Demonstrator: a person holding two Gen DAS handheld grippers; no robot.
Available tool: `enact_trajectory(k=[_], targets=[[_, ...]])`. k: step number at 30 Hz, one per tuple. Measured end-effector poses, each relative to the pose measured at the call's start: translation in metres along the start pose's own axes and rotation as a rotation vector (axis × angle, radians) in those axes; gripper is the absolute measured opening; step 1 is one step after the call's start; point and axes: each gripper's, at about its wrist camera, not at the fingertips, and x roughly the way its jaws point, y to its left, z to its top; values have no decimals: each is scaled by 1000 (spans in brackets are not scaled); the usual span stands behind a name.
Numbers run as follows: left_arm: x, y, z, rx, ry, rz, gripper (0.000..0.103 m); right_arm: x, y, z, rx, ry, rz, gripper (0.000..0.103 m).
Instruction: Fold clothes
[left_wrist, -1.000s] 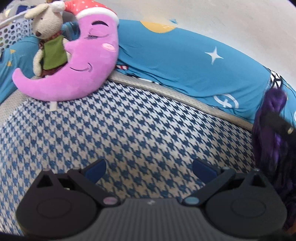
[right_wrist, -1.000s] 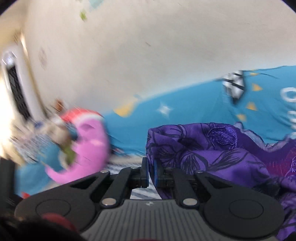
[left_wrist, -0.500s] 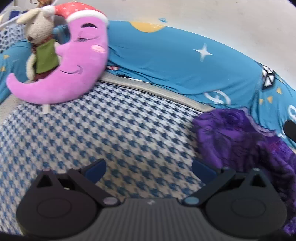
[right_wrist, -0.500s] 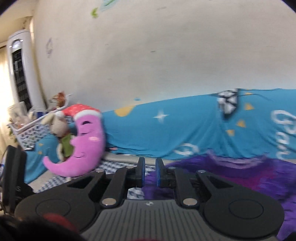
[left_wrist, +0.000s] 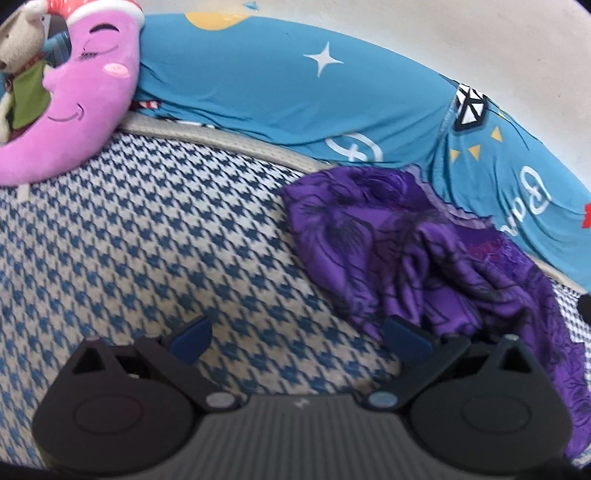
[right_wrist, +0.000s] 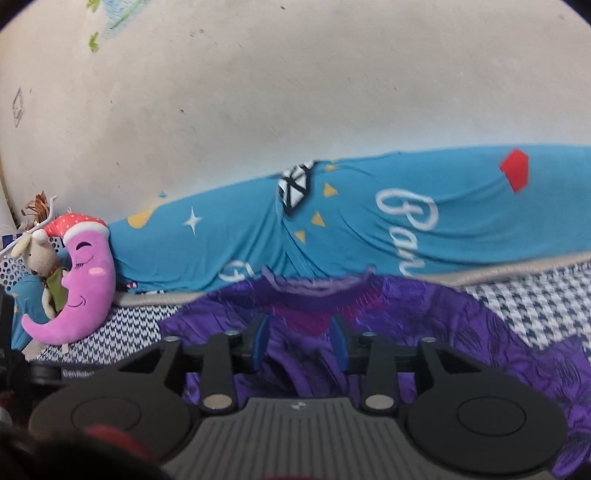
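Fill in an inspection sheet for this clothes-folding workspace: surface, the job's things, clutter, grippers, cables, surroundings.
Surface: blue-and-white checked cover, bare in the middle.
Job's things: purple garment, crumpled and unfolded, lying on the cover.
Clutter: pink moon pillow and stuffed rabbit at the far edge.
Grippers: left gripper open over bare cover, beside the garment; right gripper opening above the garment, pads not pressing cloth.
Cables: nothing seen.
Surroundings: blue printed sheet along the back, pale wall behind.
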Motion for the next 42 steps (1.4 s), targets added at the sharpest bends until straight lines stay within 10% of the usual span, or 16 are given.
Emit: enact_trajectory(k=[17,20,22,42], targets=[[23,-46,-37,148,97,-27,103,48,5,-33,-92,145,-28,59],[26,-48,-40,163,111,-25,103,57,3,-38,-77,158,-38,44],[24,-46,-37,163,107,-26,103,56,4,-37,-74,150,-42,14],[-7,-11,5,106,-80,144,103,11,46,-8,-5,-12,307,9]])
